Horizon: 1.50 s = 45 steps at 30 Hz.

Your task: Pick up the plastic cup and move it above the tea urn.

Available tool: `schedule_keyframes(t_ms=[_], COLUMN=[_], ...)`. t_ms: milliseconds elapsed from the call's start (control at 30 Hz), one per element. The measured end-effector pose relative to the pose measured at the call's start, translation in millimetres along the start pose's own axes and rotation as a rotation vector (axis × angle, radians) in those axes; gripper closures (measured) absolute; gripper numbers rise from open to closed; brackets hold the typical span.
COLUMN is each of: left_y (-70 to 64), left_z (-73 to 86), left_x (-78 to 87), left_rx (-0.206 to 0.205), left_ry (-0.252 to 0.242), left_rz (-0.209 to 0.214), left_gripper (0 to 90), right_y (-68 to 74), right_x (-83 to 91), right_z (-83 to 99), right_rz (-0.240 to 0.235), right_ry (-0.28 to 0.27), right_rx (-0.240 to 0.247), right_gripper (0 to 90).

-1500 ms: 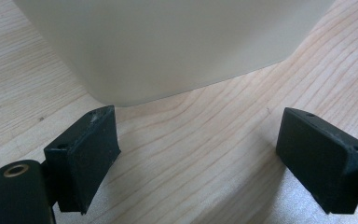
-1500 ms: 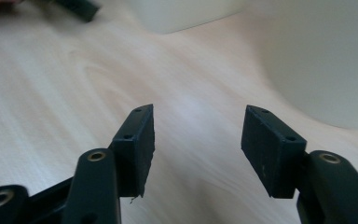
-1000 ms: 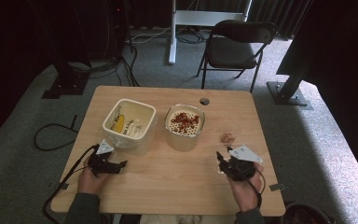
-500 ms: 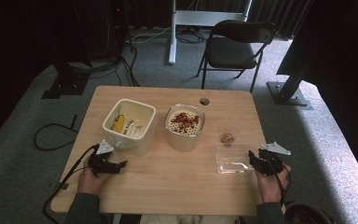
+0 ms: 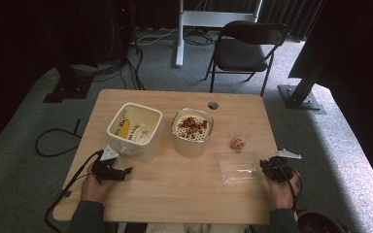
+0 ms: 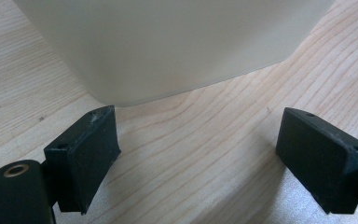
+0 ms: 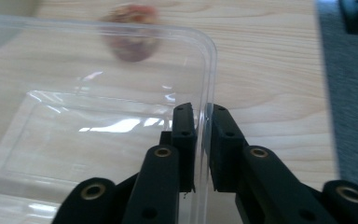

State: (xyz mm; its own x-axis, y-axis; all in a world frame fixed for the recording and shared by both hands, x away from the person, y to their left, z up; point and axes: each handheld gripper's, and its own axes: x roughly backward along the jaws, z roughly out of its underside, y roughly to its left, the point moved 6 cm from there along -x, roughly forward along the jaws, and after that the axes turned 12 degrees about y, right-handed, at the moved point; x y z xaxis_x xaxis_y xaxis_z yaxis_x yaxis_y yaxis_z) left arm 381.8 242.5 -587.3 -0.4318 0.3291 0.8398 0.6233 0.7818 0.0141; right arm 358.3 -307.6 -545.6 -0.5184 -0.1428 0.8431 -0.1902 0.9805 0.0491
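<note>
Now right gripper (image 7: pixel 203 140) pinches clear lid (image 7: pixel 93 126) (rim) — flat.

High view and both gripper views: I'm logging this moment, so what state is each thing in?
Clear lid: flat on table, rim pinched by right claw.
Left claw: open, empty.
White tub: uncovered.
Round container: uncovered, full.

The white tub (image 6: pixel 168 46) stands right in front of the left gripper (image 6: pixel 196 154), blocking the way ahead. Bare table (image 5: pixel 175 189) lies to its right.
</note>
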Motion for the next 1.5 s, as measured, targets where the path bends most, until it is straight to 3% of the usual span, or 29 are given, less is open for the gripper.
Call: schedule_keyframes(t_ms=[67, 200, 300, 333, 367, 400, 567, 700, 767, 800, 967, 1033, 1133, 1200, 1333, 1500], left_y=[0.0, 0.0, 0.0, 0.0, 0.0, 0.0, 0.0, 0.0, 0.0, 0.0, 0.0, -0.1, -0.1, -0.2, -0.1, -0.1], left_z=[0.0, 0.0, 0.0, 0.0, 0.0, 0.0, 0.0, 0.0, 0.0, 0.0, 0.0, -0.1, 0.0, -0.1, -0.1, 0.0], left_x=[0.0, 0.0, 0.0, 0.0, 0.0, 0.0, 0.0, 0.1, 0.0, 0.0, 0.1, 0.0, 0.1, 0.1, 0.1, 0.2], left_rx=[0.000, 0.001, 0.001, 0.001, 0.001, 0.001, 0.000, 0.000, 0.000, 0.001, 0.000, 0.002, 0.002, 0.004, 0.003, 0.002], left_ry=[0.000, 0.000, 0.000, 0.000, 0.000, 0.000, 0.001, 0.001, 0.001, 0.001, 0.002, 0.000, 0.002, 0.000, 0.001, 0.003], left_rz=[0.000, 0.000, -0.001, -0.001, -0.001, -0.001, -0.001, -0.001, -0.001, -0.001, 0.000, 0.000, 0.000, 0.000, 0.000, 0.001], left_gripper=[13.6, 13.6, 13.6, 13.6, 13.6, 13.6, 13.6, 13.6, 13.6, 13.6, 13.6, 13.6, 13.6, 13.6, 13.6, 13.6], right_y=[11.0, 37.2, 58.2, 58.2, 66.2, 87.1, 135.6, 168.2, 173.2, 184.8, 202.0, 211.6, 213.4, 213.3, 213.5, 221.2], right_x=[4.5, 14.7, 24.0, 24.0, 27.3, 35.3, 52.7, 61.9, 63.1, 66.0, 74.1, 80.5, 80.6, 78.2, 75.6, 67.6], right_z=[1.3, 1.2, -4.5, -4.5, -7.1, -13.7, -29.8, -46.6, -50.4, -61.4, -83.8, -106.0, -120.1, -139.7, -157.0, -193.9], right_rz=[-0.066, -0.152, -0.206, -0.206, -0.207, -0.240, -0.313, -0.368, -0.371, -0.380, -0.402, -0.411, -0.432, -0.476, -0.467, -0.460], right_ry=[-0.013, -0.037, -0.060, -0.060, -0.064, -0.081, -0.123, -0.145, -0.149, -0.159, -0.179, -0.206, -0.214, -0.214, -0.219, -0.215], right_rx=[-0.002, 0.017, 0.045, 0.045, 0.068, 0.115, 0.213, 0.271, 0.280, 0.307, 0.330, 0.331, 0.310, 0.256, 0.227, 0.164], right_gripper=[85.8, 86.9, 87.2, 87.2, 87.2, 87.2, 87.2, 87.2, 87.2, 87.2, 87.2, 87.1, 87.1, 87.1, 87.0, 86.9])
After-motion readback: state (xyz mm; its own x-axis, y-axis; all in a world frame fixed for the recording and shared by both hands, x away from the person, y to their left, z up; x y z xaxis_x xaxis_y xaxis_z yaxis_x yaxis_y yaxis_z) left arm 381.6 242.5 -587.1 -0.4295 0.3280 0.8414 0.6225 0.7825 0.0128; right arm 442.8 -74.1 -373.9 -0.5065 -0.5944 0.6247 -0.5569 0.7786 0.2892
